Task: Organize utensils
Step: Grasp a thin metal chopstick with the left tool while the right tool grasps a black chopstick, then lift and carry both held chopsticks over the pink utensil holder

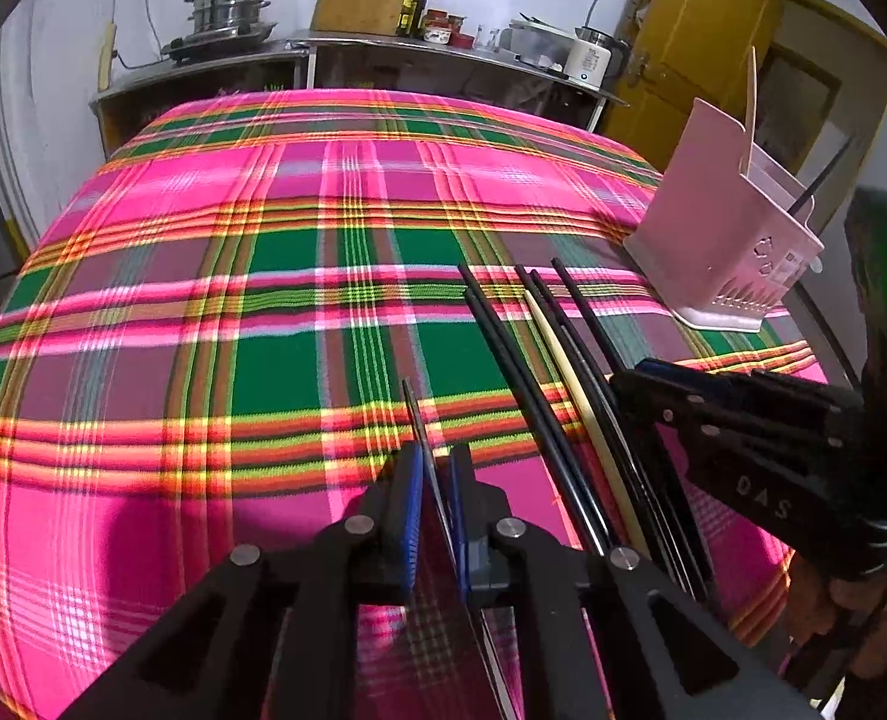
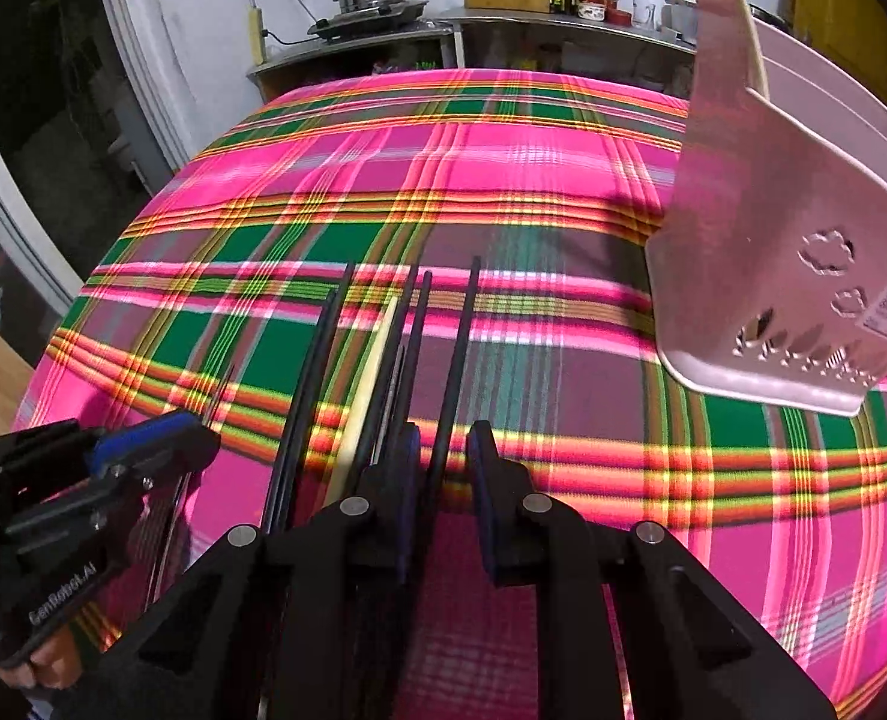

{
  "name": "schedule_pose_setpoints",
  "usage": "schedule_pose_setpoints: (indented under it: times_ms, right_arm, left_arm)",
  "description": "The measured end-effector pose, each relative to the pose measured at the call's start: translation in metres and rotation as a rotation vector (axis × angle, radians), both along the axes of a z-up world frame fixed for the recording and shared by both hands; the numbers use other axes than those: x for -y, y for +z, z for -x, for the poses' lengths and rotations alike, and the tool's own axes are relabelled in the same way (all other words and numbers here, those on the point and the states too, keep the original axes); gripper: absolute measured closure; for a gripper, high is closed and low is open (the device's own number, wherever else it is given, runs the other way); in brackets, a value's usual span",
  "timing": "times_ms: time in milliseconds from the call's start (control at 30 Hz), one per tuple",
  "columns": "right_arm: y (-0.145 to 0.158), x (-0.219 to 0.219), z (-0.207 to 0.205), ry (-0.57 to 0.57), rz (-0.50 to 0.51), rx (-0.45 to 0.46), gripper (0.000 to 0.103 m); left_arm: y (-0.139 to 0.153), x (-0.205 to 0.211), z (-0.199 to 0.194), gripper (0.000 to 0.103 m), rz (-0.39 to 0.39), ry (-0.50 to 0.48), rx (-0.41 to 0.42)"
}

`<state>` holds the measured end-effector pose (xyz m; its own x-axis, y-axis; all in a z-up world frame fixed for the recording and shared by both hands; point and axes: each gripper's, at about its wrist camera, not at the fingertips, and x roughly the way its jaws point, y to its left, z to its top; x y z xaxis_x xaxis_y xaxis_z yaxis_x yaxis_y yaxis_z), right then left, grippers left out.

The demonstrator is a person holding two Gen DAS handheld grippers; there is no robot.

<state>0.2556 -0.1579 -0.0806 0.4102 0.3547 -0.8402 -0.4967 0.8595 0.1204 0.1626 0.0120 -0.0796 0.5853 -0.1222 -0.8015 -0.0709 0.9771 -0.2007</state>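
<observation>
Several black chopsticks (image 1: 503,348) and one cream chopstick (image 1: 569,372) lie side by side on the pink plaid tablecloth (image 1: 203,300). My left gripper (image 1: 434,462) is shut on a thin dark chopstick (image 1: 416,414) that pokes out past its blue pads. In the right wrist view, my right gripper (image 2: 443,438) straddles the rightmost black chopstick (image 2: 458,348), with a gap showing beside each pad. The cream chopstick (image 2: 371,372) lies just left of it. A pink chopstick holder (image 1: 725,240) (image 2: 773,270) stands at the right, with one cream and one black chopstick upright in it.
Beyond the table's far edge a metal counter (image 1: 383,48) carries a steamer pot (image 1: 230,6), bottles and a white cooker. A yellow door (image 1: 701,48) is at the back right. A person's hand (image 2: 35,672) holds the left gripper (image 2: 197,426).
</observation>
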Motion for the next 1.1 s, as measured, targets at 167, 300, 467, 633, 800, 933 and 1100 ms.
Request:
schedule_pose_setpoints:
  times_ms: [167, 300, 467, 633, 800, 933, 1100]
  right_arm:
    - [0.0, -0.002, -0.003, 0.005, 0.019, 0.008, 0.092]
    - [0.0, -0.003, -0.006, 0.003, 0.008, -0.003, 0.096]
    - [0.006, 0.005, -0.005, -0.006, -0.044, -0.023, 0.097]
    - [0.028, 0.015, 0.002, -0.013, -0.088, 0.012, 0.097]
    - [0.059, 0.031, 0.008, -0.032, -0.147, 0.062, 0.097]
    - [0.087, 0.045, 0.014, -0.051, -0.195, 0.11, 0.097]
    - [0.115, 0.058, 0.023, -0.07, -0.236, 0.161, 0.097]
  left_arm:
    - [0.001, 0.005, -0.004, 0.095, -0.04, -0.014, -0.006]
    - [0.001, 0.007, -0.006, 0.096, -0.065, -0.015, -0.008]
    - [0.003, 0.0, -0.008, 0.099, -0.023, -0.014, -0.029]
    - [0.019, -0.005, -0.003, 0.099, 0.006, -0.019, 0.0]
    - [0.051, -0.01, 0.002, 0.099, 0.033, -0.028, 0.061]
    - [0.081, -0.015, 0.007, 0.099, 0.063, -0.035, 0.115]
    - [0.117, -0.015, 0.016, 0.099, 0.092, -0.055, 0.18]
